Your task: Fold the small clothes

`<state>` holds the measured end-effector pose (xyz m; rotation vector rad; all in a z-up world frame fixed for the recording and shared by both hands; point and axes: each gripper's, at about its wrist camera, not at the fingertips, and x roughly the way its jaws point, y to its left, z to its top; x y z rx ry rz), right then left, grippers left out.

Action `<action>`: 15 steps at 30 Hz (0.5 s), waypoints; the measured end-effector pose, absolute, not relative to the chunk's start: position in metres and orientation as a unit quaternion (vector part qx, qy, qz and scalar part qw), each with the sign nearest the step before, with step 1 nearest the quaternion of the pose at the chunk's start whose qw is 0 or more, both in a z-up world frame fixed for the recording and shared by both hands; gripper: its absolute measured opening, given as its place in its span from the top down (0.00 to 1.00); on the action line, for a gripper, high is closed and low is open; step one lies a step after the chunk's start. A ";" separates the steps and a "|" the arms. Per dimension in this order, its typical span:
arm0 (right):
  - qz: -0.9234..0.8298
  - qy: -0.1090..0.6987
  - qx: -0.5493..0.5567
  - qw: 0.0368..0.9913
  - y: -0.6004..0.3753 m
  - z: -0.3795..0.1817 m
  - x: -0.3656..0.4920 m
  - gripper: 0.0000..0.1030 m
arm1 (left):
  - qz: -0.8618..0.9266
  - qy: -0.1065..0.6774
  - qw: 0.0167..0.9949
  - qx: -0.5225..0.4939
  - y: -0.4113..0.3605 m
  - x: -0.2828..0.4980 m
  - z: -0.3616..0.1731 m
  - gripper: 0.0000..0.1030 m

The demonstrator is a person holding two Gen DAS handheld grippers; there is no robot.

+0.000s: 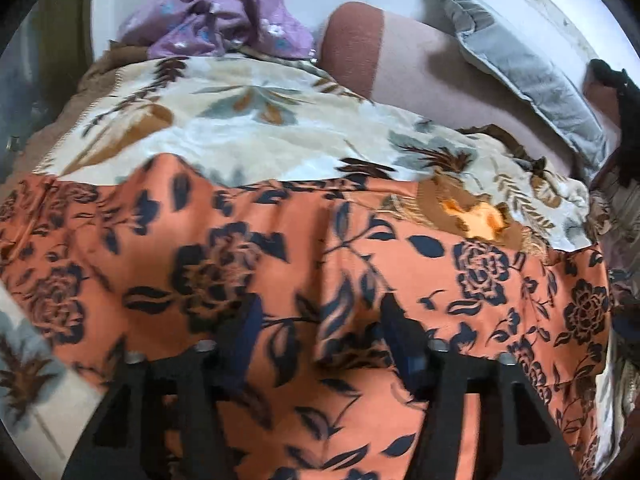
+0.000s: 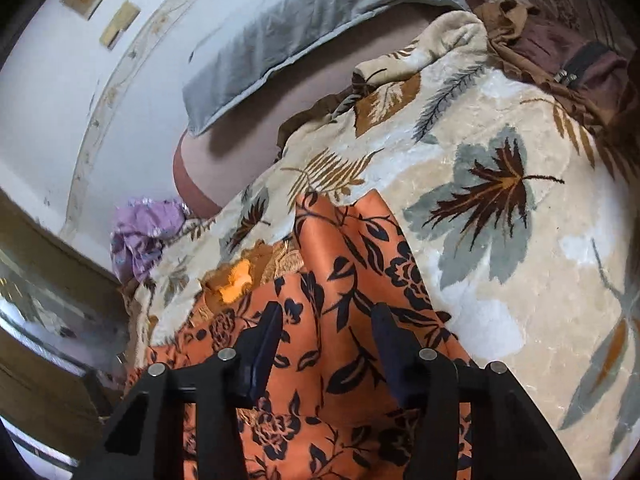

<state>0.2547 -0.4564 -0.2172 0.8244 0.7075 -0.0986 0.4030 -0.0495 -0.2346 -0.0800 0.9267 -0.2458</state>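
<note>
An orange garment with dark blue flowers (image 1: 280, 248) lies spread on a cream leaf-print blanket (image 1: 240, 120). My left gripper (image 1: 320, 312) is open right above the cloth, with its fingers spread wide and nothing between them. In the right wrist view the same orange garment (image 2: 352, 264) runs up as a narrower strip on the blanket (image 2: 500, 240). My right gripper (image 2: 326, 316) is open over it, with cloth showing between the fingers but not pinched.
A crumpled purple floral garment (image 1: 224, 12) lies at the blanket's far end; it also shows in the right wrist view (image 2: 144, 232). A grey pillow (image 1: 520, 60) and a brown-and-pink bolster (image 1: 380, 52) lie near the wall. Dark brown cloth (image 2: 560, 40) lies at the far right.
</note>
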 end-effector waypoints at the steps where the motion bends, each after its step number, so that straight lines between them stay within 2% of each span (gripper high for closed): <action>1: -0.047 0.336 0.401 0.851 -0.455 -0.220 0.253 0.52 | -0.123 0.443 0.887 -0.029 -0.055 0.402 -0.236 0.35; 9: -0.034 0.377 0.376 0.845 -0.436 -0.243 0.264 0.52 | -0.130 0.394 0.907 0.068 -0.090 0.385 -0.231 0.34; 13: -0.035 0.373 0.402 0.835 -0.446 -0.252 0.262 0.52 | -0.113 0.437 0.887 0.095 -0.096 0.395 -0.251 0.33; 15: -0.040 0.362 0.408 0.837 -0.452 -0.251 0.258 0.52 | -0.124 0.448 0.882 0.074 -0.091 0.399 -0.255 0.35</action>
